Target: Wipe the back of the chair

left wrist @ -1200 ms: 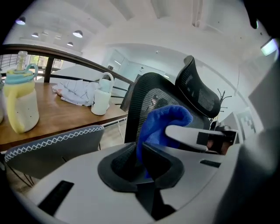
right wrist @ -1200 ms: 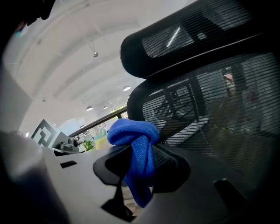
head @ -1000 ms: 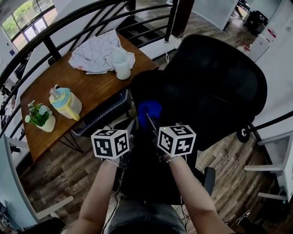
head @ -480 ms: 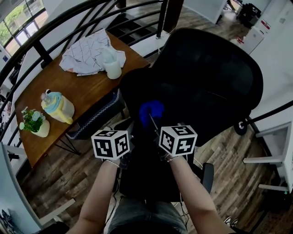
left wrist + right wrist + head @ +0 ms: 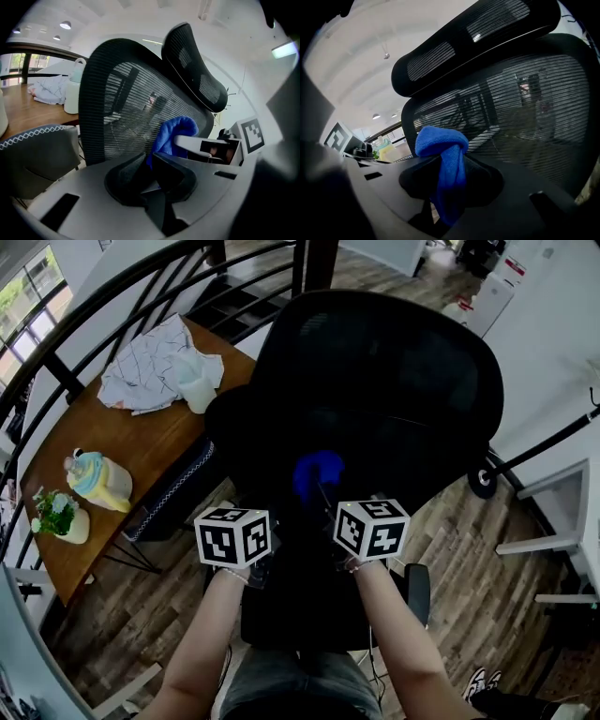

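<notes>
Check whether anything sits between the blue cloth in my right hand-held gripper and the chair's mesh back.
Nothing visible does. The right hand-held gripper is shut on the blue cloth, and the mesh back stands directly ahead with nothing between them. The left hand-held gripper, shut and empty, is off to the side.

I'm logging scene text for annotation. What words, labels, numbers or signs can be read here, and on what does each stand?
No text here is legible.
Red-and-white labels on the white unit, top right of the head view: too small to read.
Left cube and right cube: black-and-white square patterns only, no letters.
Cloth and chair: no print visible.
</notes>
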A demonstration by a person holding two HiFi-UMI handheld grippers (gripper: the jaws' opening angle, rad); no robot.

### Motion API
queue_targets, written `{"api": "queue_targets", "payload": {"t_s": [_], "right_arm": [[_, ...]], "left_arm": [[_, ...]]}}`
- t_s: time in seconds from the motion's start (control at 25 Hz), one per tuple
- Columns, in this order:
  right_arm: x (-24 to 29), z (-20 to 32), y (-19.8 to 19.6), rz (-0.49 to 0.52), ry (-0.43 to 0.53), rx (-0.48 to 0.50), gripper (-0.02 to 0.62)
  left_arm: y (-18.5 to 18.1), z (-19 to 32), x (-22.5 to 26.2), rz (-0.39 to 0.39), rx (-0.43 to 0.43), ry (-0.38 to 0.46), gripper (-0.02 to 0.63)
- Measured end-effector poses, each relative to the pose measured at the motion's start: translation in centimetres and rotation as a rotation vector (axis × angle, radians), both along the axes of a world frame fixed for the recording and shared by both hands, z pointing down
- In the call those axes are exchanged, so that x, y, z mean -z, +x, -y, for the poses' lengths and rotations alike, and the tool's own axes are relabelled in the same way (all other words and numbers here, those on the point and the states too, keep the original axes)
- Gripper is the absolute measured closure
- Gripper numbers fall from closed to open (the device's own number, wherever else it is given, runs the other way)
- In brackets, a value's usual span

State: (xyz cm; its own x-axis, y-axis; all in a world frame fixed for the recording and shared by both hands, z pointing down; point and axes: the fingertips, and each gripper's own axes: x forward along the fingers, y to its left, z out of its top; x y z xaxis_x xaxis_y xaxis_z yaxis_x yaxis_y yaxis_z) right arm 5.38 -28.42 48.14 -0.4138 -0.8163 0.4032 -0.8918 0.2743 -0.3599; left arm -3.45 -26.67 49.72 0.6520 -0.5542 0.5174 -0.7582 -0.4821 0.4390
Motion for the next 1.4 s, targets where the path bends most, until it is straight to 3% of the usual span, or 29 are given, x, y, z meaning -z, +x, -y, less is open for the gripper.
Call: {"api": "queue_targets", "payload": {"t_s": [0.64,0.92,1.4], "right_arm": [[-0.7,-3.6,14.2,0.007,-0.011,-0.260,0.448],[-1.3,-4.7,18.4,0.000,-0.019,-0.321,0.448],[-2.8,-6.3,24.2,-0.006,-0.057,-0.424,0.446]], "left_arm": [[13.2,-2.3,-0.3,-0.002,-0.232,-0.007,0.568],[17.7,-3.2,-0.5,0.003,-0.318,0.001,0.569],[20.9,-4.5,-1.0,-0.002,-0.392,-0.004,0.569]]}}
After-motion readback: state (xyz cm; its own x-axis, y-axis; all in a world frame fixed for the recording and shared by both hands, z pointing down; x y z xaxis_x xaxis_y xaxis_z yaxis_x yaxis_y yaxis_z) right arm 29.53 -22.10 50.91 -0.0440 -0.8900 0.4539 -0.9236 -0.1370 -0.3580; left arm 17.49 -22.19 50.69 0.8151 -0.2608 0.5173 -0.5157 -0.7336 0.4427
